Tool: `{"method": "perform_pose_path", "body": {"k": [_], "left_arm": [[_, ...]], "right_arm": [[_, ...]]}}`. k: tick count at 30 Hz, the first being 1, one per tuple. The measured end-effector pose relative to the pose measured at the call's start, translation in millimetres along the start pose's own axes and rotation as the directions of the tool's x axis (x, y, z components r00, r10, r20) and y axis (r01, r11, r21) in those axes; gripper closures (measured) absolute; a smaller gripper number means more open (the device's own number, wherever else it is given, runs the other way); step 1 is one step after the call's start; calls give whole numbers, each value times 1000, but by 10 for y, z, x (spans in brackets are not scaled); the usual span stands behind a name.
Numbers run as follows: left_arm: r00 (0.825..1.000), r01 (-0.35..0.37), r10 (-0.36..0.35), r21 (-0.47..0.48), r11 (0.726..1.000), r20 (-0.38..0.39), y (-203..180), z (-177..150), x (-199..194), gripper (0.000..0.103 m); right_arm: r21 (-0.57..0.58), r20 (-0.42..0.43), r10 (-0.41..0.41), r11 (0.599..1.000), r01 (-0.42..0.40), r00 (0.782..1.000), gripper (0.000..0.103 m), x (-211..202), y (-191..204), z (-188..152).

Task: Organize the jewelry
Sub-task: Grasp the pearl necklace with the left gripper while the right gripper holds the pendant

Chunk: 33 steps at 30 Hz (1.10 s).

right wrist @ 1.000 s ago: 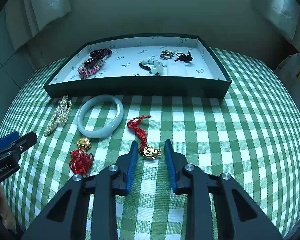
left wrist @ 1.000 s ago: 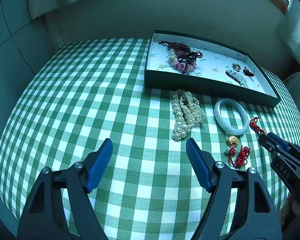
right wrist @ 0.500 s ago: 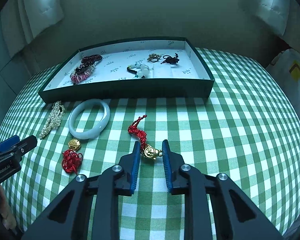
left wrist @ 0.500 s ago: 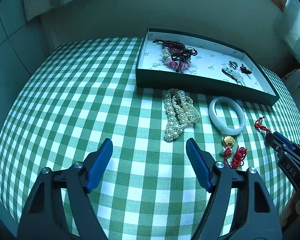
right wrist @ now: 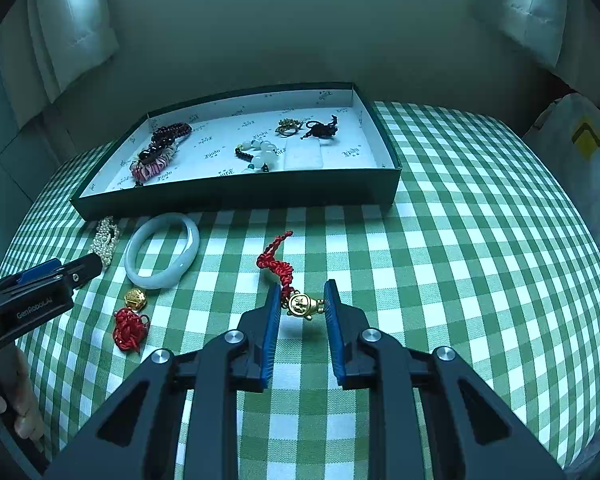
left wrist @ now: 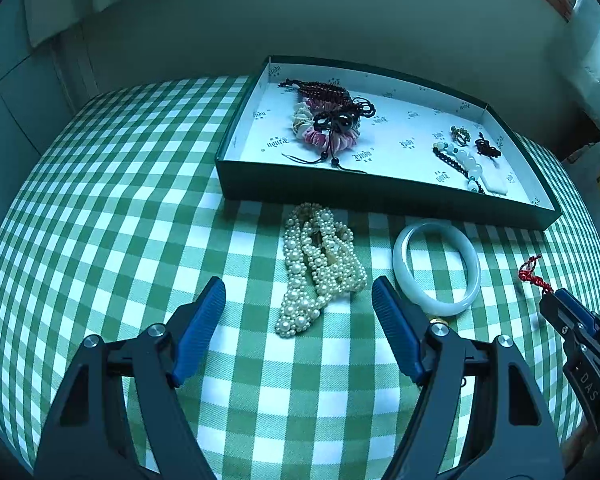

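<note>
A green checked tablecloth [left wrist: 100, 200] (pale wall behind) carried 1 tray [right wrist: 236, 194]. The left gripper [left wrist: 298, 304] stood open; the right gripper [right wrist: 303, 305] clamped a gold charm [right wrist: 300, 305].

Colours on the table
Green-and-white checked tablecloth [right wrist: 460, 240]; dark green tray [right wrist: 236, 194], white printed lining; pale white bangle [right wrist: 162, 256]; cream pearls [left wrist: 318, 268]; red cord, gold charm [right wrist: 302, 305]; blue gripper pads [right wrist: 274, 320].
</note>
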<state>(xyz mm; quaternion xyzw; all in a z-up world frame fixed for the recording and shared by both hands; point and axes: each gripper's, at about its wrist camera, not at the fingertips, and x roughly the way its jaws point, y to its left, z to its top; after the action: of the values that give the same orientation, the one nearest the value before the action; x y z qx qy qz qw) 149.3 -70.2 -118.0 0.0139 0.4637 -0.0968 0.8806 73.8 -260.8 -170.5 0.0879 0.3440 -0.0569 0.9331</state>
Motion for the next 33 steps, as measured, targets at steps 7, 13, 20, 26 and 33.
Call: {"method": "perform_pose_path", "body": {"k": [7,13,20,26,33], "left_arm": [[999,-36,36,23,999,20,-72,64,108,49],[998,-46,45,30,998,45,-20,53,90,86],[998,-38,36,38,999,57,-24,36,65,89],[997,-40,37,38,998,62,-27,31,44,91],[997,-39,37,34,999,63,-13,25,-9,92]], "right_arm": [[12,2,13,1000,-13,1000,81,10,-29,0],[16,-5,23,1000,-23,1000,80,54,-29,-17],[14,-8,24,1000,-24,1000,81,77,-11,-45],[11,-9,23,1000,-23,1000,81,84,1,-51],[-2,1,28,1000,-28,1000,80,44,35,-31]]}}
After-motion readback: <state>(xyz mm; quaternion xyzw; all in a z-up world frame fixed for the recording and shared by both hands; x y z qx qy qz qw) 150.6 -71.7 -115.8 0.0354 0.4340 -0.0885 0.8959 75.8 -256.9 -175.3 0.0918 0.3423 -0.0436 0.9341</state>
